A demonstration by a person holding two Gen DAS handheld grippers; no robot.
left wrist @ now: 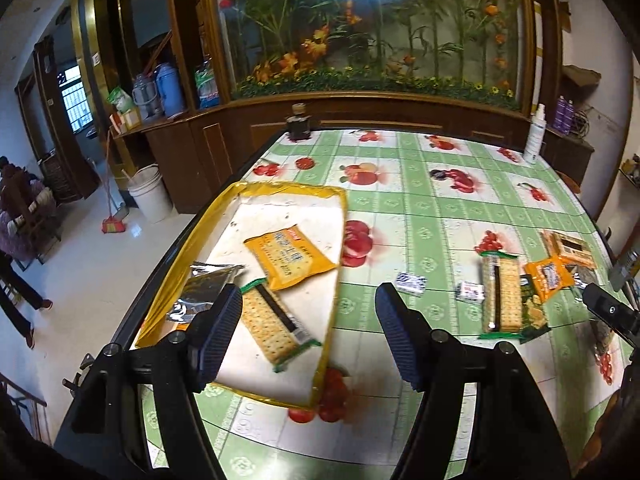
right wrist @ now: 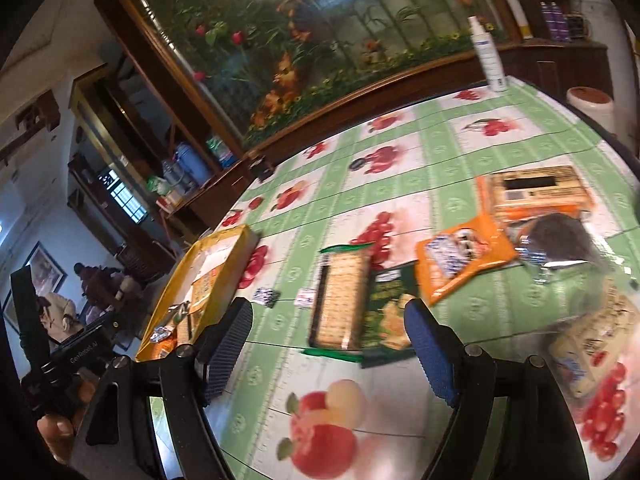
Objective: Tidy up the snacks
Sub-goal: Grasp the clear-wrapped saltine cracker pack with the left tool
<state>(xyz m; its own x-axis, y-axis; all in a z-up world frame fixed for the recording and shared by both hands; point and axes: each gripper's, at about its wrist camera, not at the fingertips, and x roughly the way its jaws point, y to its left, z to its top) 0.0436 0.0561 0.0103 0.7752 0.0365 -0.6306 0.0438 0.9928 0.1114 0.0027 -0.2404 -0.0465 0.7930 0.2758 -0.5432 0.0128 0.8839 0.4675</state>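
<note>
A yellow-rimmed tray point(left wrist: 338, 200) lies at the table's left edge with a yellow cracker pack point(left wrist: 290, 256), a green-edged cracker pack point(left wrist: 276, 324) and a silver packet point(left wrist: 208, 286) in it. My left gripper point(left wrist: 310, 316) is open and empty above the tray's near right side. My right gripper point(right wrist: 328, 336) is open and empty, just in front of a green-edged cracker pack point(right wrist: 340, 304) and a dark green snack pack point(right wrist: 388, 316). An orange pack point(right wrist: 460, 258), a boxed cracker pack point(right wrist: 536, 190) and a dark packet point(right wrist: 560, 244) lie further right. The tray also shows in the right wrist view point(right wrist: 168, 292).
Two small wrapped candies point(left wrist: 410, 282) point(left wrist: 470, 292) lie between the tray and the loose packs. A white spray bottle point(left wrist: 536, 136) and a dark jar point(left wrist: 298, 124) stand at the table's far edge. A wooden cabinet runs behind the table. People are in the room at left.
</note>
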